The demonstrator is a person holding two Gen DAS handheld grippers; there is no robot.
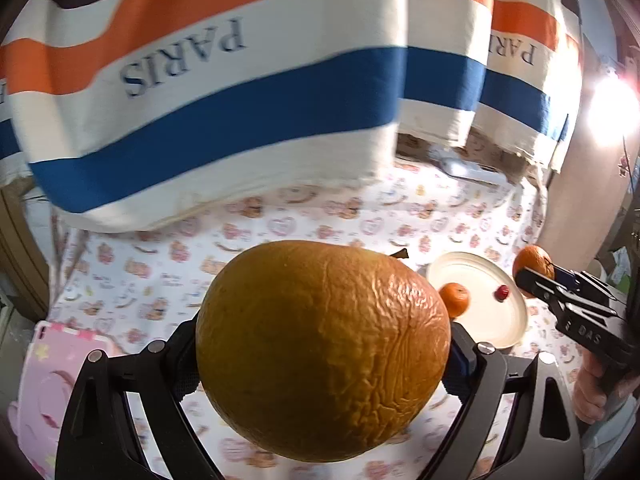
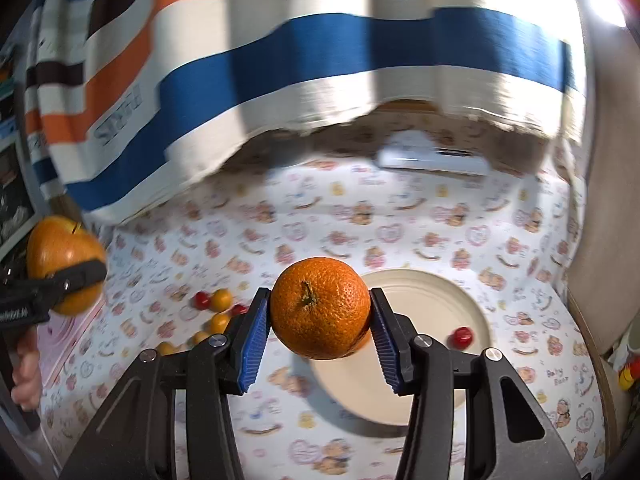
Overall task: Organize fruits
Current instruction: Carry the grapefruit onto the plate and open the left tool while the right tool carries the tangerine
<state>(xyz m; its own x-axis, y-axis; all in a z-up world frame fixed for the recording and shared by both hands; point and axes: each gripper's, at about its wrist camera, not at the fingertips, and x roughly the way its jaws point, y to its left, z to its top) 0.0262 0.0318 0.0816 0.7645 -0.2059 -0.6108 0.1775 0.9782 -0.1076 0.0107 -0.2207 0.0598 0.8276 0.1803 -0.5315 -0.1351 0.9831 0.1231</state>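
In the left wrist view, a wrinkled yellow fruit (image 1: pixel 322 350) is gripped aloft by the left tongs (image 1: pixel 324 356), its long axis slanting toward 2 o'clock; a white plate (image 1: pixel 500 320) is seen at 3 o'clock. In the right wrist view, a mandarin (image 2: pixel 320 308) is clamped by the right tongs (image 2: pixel 320 316) above the table (image 2: pixel 400 216), stem facing the camera.

Left tongs (image 1: pixel 324 356) and right tongs (image 2: pixel 320 320) both clamped, raised

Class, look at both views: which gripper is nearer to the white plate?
Right. The right gripper holds a mandarin above the white plate's edge; the left gripper hangs off to its left side.
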